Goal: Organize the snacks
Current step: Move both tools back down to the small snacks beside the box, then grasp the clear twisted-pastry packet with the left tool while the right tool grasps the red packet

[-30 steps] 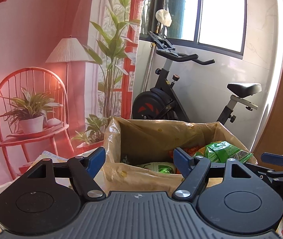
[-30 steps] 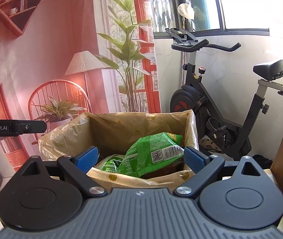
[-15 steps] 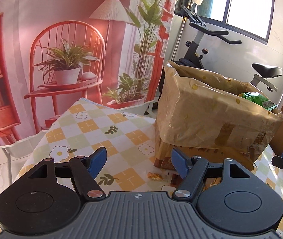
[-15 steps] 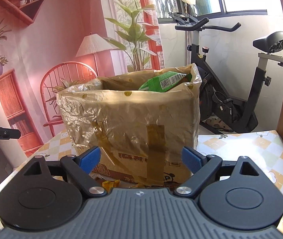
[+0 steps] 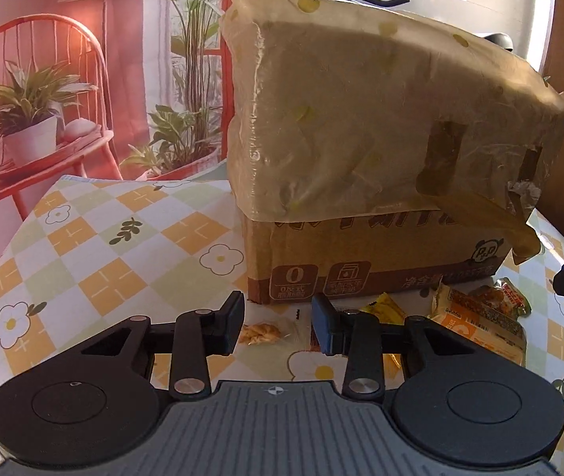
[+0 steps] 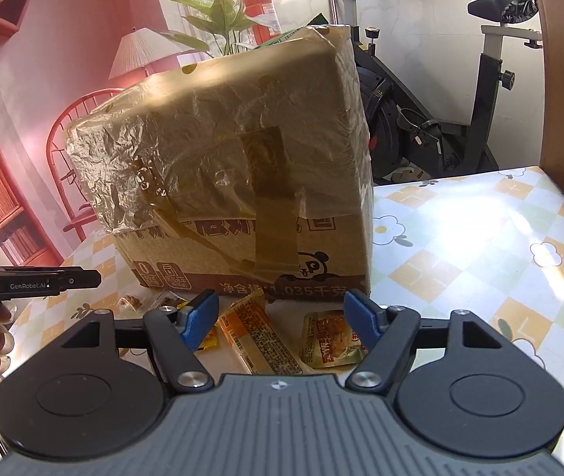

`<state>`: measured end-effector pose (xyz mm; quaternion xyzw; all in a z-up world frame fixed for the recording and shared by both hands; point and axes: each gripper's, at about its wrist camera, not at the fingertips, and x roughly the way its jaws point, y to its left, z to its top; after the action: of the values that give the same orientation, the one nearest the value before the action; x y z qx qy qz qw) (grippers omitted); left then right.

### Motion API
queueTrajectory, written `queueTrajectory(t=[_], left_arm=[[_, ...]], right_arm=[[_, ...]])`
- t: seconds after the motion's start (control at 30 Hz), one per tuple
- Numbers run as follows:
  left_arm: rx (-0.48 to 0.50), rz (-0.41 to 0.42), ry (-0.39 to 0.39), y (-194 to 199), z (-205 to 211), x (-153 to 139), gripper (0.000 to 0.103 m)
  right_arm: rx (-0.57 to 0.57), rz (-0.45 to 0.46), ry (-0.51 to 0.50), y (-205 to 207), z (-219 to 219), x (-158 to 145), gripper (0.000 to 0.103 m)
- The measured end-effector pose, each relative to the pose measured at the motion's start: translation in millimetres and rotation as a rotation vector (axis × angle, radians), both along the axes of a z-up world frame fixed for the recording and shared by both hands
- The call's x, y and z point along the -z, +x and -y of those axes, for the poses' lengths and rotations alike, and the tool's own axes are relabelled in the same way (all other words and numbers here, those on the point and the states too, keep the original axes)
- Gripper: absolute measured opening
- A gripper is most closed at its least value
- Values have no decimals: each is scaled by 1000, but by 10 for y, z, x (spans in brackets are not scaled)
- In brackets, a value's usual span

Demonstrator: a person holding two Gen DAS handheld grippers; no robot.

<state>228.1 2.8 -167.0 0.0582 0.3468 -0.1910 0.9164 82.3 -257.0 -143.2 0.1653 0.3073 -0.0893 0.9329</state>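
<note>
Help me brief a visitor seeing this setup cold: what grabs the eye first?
The big cardboard box draped in crinkled plastic dominates the middle of the flowered checked tablecloth. Small snack packets lie scattered along its near base. An exercise bike stands behind, to the right.

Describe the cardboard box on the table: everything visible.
The cardboard box is brown, printed with a panda logo and Chinese text, and stands upright on the checkered tablecloth. A crinkled translucent plastic liner folds down over its upper walls, held by strips of brown tape. A green edge shows above its rim. Small snack packets lie in front of its base; neither gripper touches it.
</note>
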Motion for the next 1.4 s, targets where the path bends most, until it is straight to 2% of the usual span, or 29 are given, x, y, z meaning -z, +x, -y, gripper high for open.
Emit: queueTrajectory(t=[0.23, 0.47, 0.73, 0.97, 1.27, 1.4], left_arm=[[75, -75, -22, 289, 8, 208, 40], [65, -107, -44, 423, -66, 307, 40], [55, -129, -70, 285, -206, 407, 41], [100, -105, 1, 121, -195, 398, 41], [61, -95, 16, 145, -194, 388, 41], [81, -115, -10, 118, -190, 371, 41]], right_arm=[[32, -53, 10, 31, 58, 123, 71], [31, -78, 22, 99, 60, 214, 69], [26, -86, 31, 155, 67, 241, 68], [26, -97, 33, 162, 82, 266, 68], [-35, -102, 12, 186, -74, 242, 67], [-37, -103, 15, 180, -101, 238, 67]])
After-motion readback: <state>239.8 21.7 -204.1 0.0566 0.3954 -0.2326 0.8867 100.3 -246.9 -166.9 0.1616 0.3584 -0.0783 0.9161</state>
